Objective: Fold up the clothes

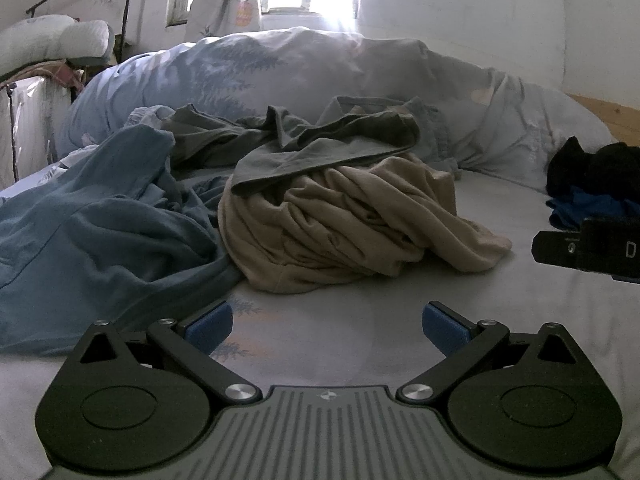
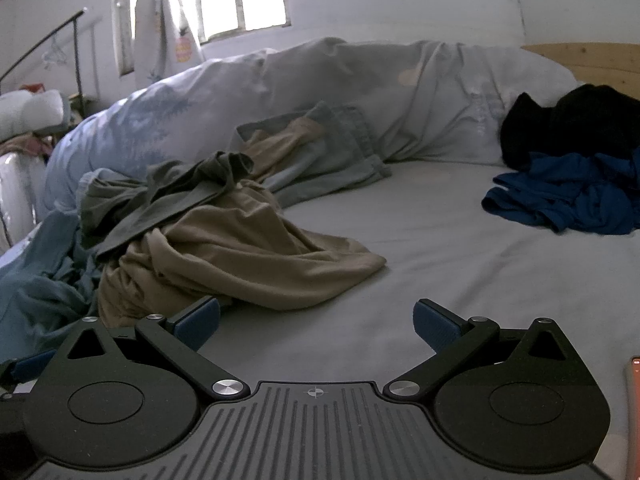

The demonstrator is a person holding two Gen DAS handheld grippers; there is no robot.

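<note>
Left gripper (image 1: pixel 327 322): black linkage arms, blue pads spread wide, nothing between them, hovering low over the pale grey-blue bedsheet (image 1: pixel 400 320). Right gripper (image 2: pixel 316 320): same build, spread wide too, holding nothing, over bare sheet. Its black body also shows at the right edge of the left wrist view.

Just ahead of both: crumpled beige soft-knit garment (image 1: pixel 340 224), bunched in a heap, one end trailing right onto the sheet. In the right wrist view its near edge sits just beside the right gripper's left pad; touching or not, cannot tell. Draped over its top is a rumpled olive-grey garment (image 1: pixel 320 148), running back toward the duvet. To the left, a large wrinkled slate-blue garment (image 1: pixel 92 232) sprawls, its edge near the left gripper's left pad. Behind, a faded light-blue denim-like piece (image 2: pixel 320 152) lies against the rolled pale floral duvet (image 1: pixel 240 64). Far right, well apart: a loose royal-blue garment (image 2: pixel 568 196) with a black garment (image 2: pixel 568 120) lumped on top.

Progress, judged: no neatly folded item or flat stack visible anywhere in either view. Every garment seen lies crumpled or sprawled, so all visible pieces remain to be folded. Whether the blue-and-black pile is sorted or just dumped, cannot tell. Clear sheet between the piles looks usable as folding space.
</note>
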